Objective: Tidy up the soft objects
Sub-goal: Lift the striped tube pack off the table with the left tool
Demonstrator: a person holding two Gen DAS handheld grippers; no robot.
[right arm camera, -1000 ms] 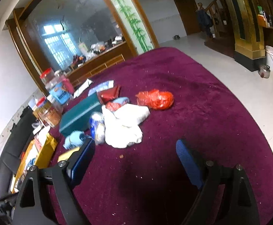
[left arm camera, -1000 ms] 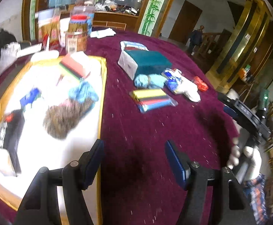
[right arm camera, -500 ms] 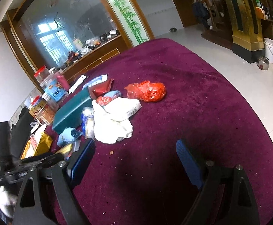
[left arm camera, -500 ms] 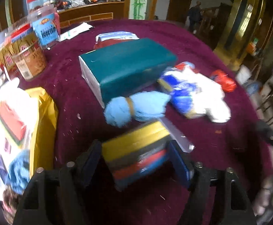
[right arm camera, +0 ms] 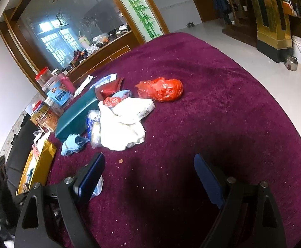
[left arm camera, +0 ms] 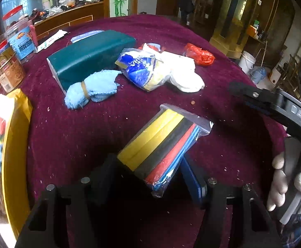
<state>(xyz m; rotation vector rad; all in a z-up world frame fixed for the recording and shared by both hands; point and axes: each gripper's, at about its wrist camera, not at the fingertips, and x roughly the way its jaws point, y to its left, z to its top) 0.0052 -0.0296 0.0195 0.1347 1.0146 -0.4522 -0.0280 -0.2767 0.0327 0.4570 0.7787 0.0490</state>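
Left gripper (left arm camera: 150, 171): its jaws have just been closing around the near end of a bagged pack of coloured sponges (left arm camera: 160, 144); both pads sit against the pack's sides, and the pack's far end sticks out ahead over the table.
Right gripper (right arm camera: 148, 172): jaws wide apart, nothing between them but bare cloth; it hangs above the table's near part.
Table (right arm camera: 222, 113): round, covered in dark red plush cloth dotted with crumbs.
Rolled blue cloth (left arm camera: 92, 90): bound with a band, lying just beside a green box (left arm camera: 90, 55), ahead and left of the held pack.
Blue-and-white bag (left arm camera: 142, 70): leans on a heap of white cloth (left arm camera: 183, 74), right of the green box.
Red plastic bag (right arm camera: 160, 90): lies apart from the heap on its far side.
Coin (right arm camera: 120, 161): small and alone on the cloth, near the heap.
Yellow tray (left arm camera: 16, 144): at the left edge, holding more soft things, partly out of frame.
Jars (left arm camera: 3, 66): clear, with red lids, standing beyond the tray.
Gloved hand (left arm camera: 287, 186): at the right edge of the left view, holding the right gripper's handle.
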